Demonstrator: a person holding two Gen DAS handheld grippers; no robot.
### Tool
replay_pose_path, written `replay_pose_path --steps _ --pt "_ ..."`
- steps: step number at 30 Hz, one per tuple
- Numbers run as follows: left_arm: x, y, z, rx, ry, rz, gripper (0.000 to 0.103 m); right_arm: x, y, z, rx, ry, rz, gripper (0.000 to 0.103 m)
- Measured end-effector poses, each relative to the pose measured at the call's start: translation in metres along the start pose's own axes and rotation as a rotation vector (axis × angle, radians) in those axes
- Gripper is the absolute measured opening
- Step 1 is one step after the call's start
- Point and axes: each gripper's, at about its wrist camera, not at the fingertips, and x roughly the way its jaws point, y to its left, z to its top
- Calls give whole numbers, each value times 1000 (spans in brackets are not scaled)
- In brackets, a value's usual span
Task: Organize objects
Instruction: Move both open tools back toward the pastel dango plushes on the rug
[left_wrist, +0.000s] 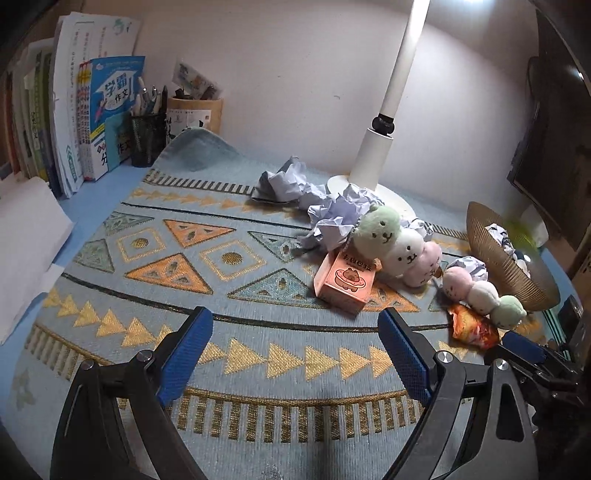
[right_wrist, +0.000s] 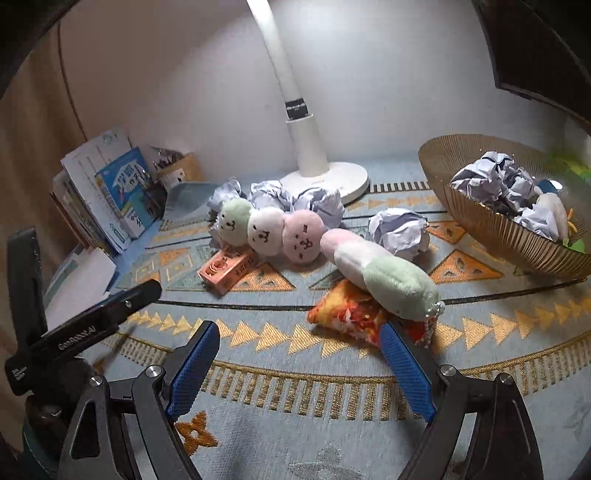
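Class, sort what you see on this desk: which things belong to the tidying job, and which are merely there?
Job:
crumpled paper balls
two dango plush toys
pizza-slice plush
pink box
gold bowl

Just there:
lamp
books
pen holders

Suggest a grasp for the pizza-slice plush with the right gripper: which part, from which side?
Probably the pizza-slice plush's free pointed end, at the left in the right wrist view, coming from above. Its other end is pinned under the lying dango plush, so that side is blocked. The right gripper is open just in front of it.
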Motion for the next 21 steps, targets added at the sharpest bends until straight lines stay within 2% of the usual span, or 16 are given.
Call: replay_pose_path --steps 9,13,15,17,19,21 --pt "6 10 1 -47 42 -37 91 6 -2 0 8 22 -24 88" --pt "6 5 0 -17 42 -35 91 -2 -6 0 24 -5 -12 88" --pt "5 2 0 1 40 -34 91 -13 -15 0 69 -56 -24 88" --pt "8 -1 2 17 64 -36 91 -17 -30 1 147 -72 -38 88" --pt "17 -7 10 59 127 -49 91 -9 -47 1 231 -23 -32 88" --pt "27 -13 23 130 171 -30 91 -6 -55 1 274 -2 -33 88"
